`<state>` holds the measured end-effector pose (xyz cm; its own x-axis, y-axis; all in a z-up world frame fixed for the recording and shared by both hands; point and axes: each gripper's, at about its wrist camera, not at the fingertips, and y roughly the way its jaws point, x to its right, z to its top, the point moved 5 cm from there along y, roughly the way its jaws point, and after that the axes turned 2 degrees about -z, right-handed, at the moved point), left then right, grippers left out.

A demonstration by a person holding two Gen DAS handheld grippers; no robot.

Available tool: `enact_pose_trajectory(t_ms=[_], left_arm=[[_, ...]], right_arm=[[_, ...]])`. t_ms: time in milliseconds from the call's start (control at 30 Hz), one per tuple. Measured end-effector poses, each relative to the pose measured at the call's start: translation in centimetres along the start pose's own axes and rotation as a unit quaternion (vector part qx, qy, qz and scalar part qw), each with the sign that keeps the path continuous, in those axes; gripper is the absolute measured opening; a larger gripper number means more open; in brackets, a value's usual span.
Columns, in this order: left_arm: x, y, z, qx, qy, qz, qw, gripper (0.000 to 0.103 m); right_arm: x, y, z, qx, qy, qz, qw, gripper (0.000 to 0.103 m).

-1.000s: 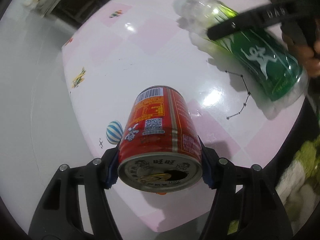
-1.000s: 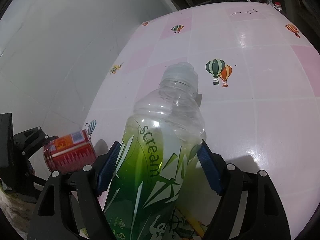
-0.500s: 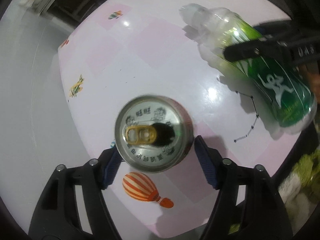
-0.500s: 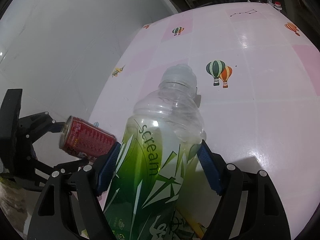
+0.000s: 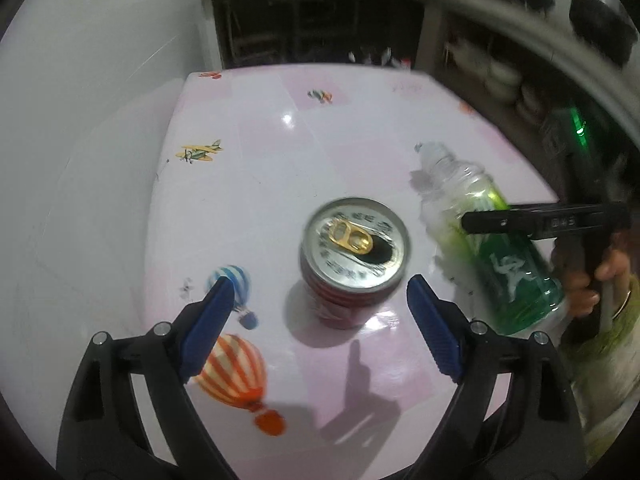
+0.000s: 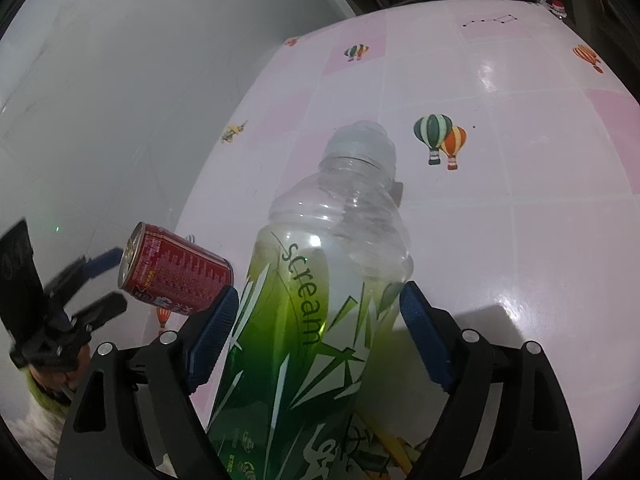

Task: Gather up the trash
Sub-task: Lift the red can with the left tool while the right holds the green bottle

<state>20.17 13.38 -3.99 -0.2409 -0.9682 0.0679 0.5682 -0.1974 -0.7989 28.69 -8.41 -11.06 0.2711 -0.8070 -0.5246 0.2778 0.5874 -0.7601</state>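
A red drink can (image 5: 354,256) with a silver top stands upright on the pink-and-white table (image 5: 280,160). My left gripper (image 5: 320,312) is open, its blue pads either side of the can and clear of it. The can also shows in the right wrist view (image 6: 176,270). My right gripper (image 6: 318,324) is shut on a green-labelled plastic bottle (image 6: 320,300) that lies on the table, cap pointing away. The bottle shows in the left wrist view (image 5: 492,248) to the right of the can.
The table has balloon and aeroplane prints and ends at a white wall (image 5: 80,140) on the left. Dark shelving (image 5: 320,20) stands beyond its far edge. A person's hand (image 5: 592,280) holds the right gripper.
The left gripper tipped the can from lying to upright, set it on the table and opened, then pulled back a little. The right gripper stays shut on the bottle.
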Motion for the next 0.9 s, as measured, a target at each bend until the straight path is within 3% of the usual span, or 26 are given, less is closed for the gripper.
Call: enact_pose_trajectory(t_ms=[133, 267, 433, 633, 700, 900], left_arm=[[0.8, 0.6, -1.2, 0.030, -0.014, 0.009, 0.9994, 0.084], [0.9, 1.9, -1.8, 0.048, -0.055, -0.014, 0.9973, 0.084], [0.7, 3.7, -1.9, 0.060, -0.074, 0.001, 0.9955, 0.082], [0.8, 3.9, -1.4, 0.084, -0.087, 0.003, 0.9927, 0.069], [1.0, 3.9, -1.2, 0.087, -0.091, 0.000, 0.9921, 0.064], [1.6, 3.8, -1.2, 0.087, -0.092, -0.006, 0.9919, 0.064]], right_arm=[[-0.1, -0.3, -0.1, -0.004, 0.006, -0.014, 1.000, 0.081], [-0.2, -0.9, -0.6, -0.001, 0.011, -0.036, 0.999, 0.081], [-0.4, -0.3, -1.1, -0.010, 0.020, -0.058, 0.998, 0.081], [-1.0, -0.1, -1.7, -0.015, 0.027, -0.058, 0.998, 0.060], [-1.0, -0.5, -2.0, -0.015, 0.026, -0.069, 0.997, 0.060], [-0.4, -1.8, -3.7, -0.018, 0.034, -0.081, 0.996, 0.060]])
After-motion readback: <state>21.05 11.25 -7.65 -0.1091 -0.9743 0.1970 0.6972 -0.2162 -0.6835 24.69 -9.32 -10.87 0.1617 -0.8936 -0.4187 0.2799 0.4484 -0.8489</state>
